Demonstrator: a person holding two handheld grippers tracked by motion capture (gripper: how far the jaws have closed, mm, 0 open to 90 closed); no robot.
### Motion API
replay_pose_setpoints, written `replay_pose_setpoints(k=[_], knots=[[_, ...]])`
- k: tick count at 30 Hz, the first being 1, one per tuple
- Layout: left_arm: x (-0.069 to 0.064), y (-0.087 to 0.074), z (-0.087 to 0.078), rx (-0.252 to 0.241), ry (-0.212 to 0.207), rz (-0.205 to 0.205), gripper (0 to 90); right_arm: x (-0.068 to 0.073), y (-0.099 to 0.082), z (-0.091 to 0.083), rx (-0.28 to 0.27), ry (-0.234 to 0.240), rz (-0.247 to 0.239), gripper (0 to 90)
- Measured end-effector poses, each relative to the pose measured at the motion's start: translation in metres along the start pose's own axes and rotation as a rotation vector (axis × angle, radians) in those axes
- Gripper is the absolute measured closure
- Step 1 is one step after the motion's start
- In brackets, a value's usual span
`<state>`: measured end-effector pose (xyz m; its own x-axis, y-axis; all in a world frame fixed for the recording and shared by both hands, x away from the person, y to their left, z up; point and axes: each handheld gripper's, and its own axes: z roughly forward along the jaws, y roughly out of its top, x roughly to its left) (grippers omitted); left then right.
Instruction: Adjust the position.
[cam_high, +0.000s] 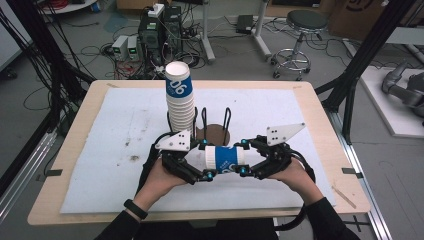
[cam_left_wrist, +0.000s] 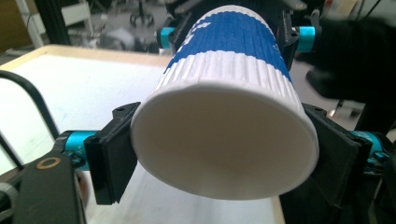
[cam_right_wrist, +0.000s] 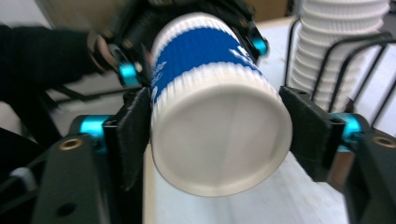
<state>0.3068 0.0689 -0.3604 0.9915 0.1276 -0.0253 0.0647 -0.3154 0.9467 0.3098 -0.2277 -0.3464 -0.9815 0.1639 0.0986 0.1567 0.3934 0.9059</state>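
Observation:
A white paper cup with a blue band lies sideways in the air between my two grippers, low over the mat. My left gripper is shut on its left end and my right gripper on its right end. In the left gripper view the jaws of the left gripper clamp a closed white end of the cup. In the right gripper view the right gripper clamps the other closed white end of the cup. A tall stack of cups stands in a black wire rack just behind.
A white mat covers the wooden table. The cup stack and the rack wires stand close to my right gripper. A stool and computers are on the floor beyond the table.

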Motion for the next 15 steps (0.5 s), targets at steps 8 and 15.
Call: replay_pose_setpoints(k=[8, 15], knots=[[-0.004, 0.01, 0.003, 0.143, 0.033, 0.073, 21.1, 0.012, 0.009, 0.01, 0.174, -0.074, -0.144, 24.2], [-0.007, 0.018, 0.006, 0.165, 0.027, 0.103, 21.0, 0.018, 0.008, 0.021, 0.268, -0.106, -0.232, 28.3]])
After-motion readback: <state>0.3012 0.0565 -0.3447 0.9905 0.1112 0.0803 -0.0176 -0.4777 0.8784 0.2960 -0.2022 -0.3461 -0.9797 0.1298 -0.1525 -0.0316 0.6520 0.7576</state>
